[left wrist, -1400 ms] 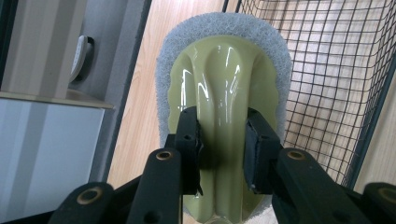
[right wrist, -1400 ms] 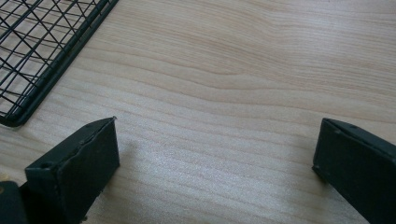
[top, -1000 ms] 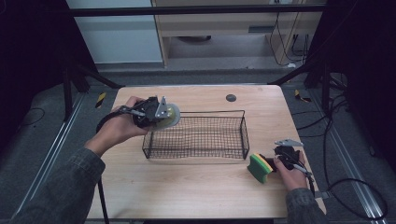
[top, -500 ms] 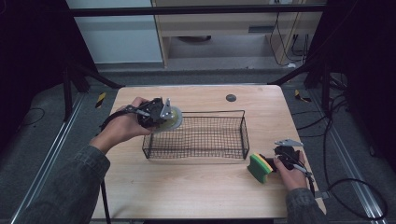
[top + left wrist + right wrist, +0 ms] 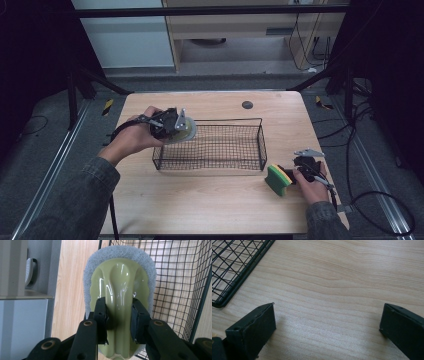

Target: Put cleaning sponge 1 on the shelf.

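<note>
Clamped by the left gripper [image 5: 119,317] on the glossy, slippery ridge of a light, stiff-backed scrubber [image 5: 120,290], soft-edged, at the wire basket's [image 5: 215,145] nine o'clock.

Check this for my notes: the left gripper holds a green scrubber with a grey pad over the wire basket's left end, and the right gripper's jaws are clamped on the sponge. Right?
Not quite. The right gripper is open, with bare table between its jaws, as the right gripper view shows; the sponge lies beside it. The left gripper does hold the scrubber at the wire basket.
</note>
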Tool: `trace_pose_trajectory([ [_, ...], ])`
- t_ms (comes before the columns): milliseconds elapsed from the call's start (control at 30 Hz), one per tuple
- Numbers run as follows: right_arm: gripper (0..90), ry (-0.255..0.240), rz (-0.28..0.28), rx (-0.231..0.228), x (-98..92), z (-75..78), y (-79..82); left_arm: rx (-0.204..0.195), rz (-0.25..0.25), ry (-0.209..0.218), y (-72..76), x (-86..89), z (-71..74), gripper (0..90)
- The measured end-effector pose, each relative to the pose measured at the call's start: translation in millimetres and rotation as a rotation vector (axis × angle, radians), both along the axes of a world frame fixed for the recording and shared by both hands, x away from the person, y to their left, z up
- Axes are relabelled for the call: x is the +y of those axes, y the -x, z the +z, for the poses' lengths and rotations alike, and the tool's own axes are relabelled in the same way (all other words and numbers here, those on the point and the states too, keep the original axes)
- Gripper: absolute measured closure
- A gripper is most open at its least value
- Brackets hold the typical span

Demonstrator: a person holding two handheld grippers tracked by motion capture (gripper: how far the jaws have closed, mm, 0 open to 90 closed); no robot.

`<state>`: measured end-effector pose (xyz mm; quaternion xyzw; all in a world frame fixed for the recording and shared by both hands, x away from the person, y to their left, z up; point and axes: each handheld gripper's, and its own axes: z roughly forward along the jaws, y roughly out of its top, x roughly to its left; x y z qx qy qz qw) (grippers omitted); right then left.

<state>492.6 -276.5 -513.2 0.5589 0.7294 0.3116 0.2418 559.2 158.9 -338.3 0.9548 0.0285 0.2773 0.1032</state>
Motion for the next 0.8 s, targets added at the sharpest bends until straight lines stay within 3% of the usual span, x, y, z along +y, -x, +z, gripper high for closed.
trace_pose_trajectory([
  [367,0.5,0.000,0.000,0.000,0.0,0.0,0.0,0.034,-0.020,-0.056,0.2,-10.7,-14.1,70.3],
  [800,0.5,0.000,-0.001,0.000,0.1,0.0,0.0,0.076,-0.024,-0.081,-2.6,-9.6,-27.0,70.3],
])
